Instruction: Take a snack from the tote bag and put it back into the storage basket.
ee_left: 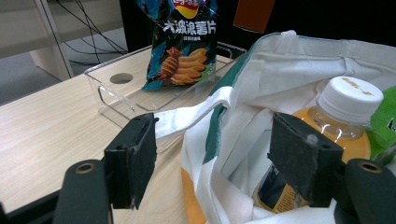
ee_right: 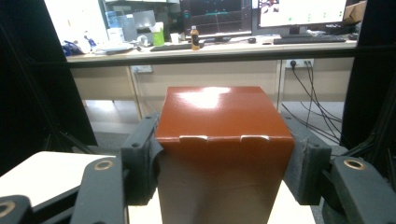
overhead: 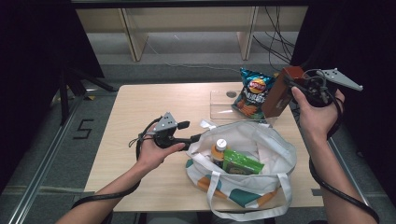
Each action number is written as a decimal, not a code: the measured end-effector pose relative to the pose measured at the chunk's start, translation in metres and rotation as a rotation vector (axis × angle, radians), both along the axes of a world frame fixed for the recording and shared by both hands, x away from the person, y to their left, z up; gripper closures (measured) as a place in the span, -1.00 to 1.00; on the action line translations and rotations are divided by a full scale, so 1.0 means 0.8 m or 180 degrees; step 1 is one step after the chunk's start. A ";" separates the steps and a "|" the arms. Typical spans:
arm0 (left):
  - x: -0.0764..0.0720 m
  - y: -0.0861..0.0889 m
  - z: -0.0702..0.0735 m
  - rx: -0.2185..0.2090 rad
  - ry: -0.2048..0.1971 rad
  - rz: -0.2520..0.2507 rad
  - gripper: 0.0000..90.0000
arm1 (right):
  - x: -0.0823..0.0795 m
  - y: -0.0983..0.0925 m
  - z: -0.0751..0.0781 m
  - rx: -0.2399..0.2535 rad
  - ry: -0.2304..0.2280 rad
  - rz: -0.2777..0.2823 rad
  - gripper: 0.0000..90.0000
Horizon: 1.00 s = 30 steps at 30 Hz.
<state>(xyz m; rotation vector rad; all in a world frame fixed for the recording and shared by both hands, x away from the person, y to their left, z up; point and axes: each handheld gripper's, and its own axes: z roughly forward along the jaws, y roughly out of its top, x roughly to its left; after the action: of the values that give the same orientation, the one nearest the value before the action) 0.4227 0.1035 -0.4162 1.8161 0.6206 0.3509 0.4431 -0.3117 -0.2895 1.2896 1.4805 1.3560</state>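
A white tote bag point(overhead: 261, 140) with teal and orange patches lies open on the wooden table point(overhead: 140, 116). Inside it stand an orange drink bottle point(overhead: 218, 148) with a white cap point(ee_left: 348, 107) and a green packet point(overhead: 240, 164). My left gripper point(overhead: 194, 139) is at the bag's left rim, its jaws wide apart around the rim fabric point(ee_left: 219, 116) without pinching it. My right gripper point(overhead: 288, 84) is raised above the table's back right corner and is shut on a reddish-brown carton point(overhead: 279, 91), whose two sides the pads point(ee_right: 140, 154) press.
A blue bag of crisps point(overhead: 252, 93) leans in a clear plastic tray point(overhead: 222, 105) behind the tote bag. Black curtains stand at both sides. Wooden bench legs and cables lie on the floor beyond the table.
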 end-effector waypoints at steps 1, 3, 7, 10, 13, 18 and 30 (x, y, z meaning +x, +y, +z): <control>0.000 0.000 0.000 0.0002 -0.0001 -0.0001 -0.30 | 0.001 0.000 -0.001 0.0026 0.0009 -0.0007 -0.12; 0.000 0.000 0.000 0.0002 -0.0001 -0.0002 -0.30 | 0.004 -0.001 -0.003 0.0035 -0.0004 -0.0032 -0.12; 0.000 0.000 0.000 -0.0002 0.0001 0.0001 -0.30 | 0.008 -0.001 -0.005 -0.0012 0.0030 -0.0030 -0.12; 0.000 0.000 0.000 -0.0004 0.0002 0.0003 -0.30 | 0.013 -0.001 -0.007 -0.0009 0.0009 -0.0041 -0.12; 0.000 0.000 0.001 -0.0011 0.0000 0.0009 -0.30 | 0.016 -0.001 -0.009 0.0001 0.0022 -0.0054 -0.12; 0.000 0.000 0.000 -0.0006 0.0004 0.0008 -0.30 | 0.019 -0.002 -0.011 -0.0003 0.0048 -0.0068 -0.12; 0.000 0.000 0.000 0.0002 0.0004 0.0000 -0.30 | 0.028 -0.002 -0.020 0.0034 0.0009 -0.0097 -0.12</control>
<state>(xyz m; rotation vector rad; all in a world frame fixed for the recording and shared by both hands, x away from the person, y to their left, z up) 0.4229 0.1037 -0.4164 1.8171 0.6212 0.3501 0.4658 -0.3136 -0.3054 1.3161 1.4516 1.3448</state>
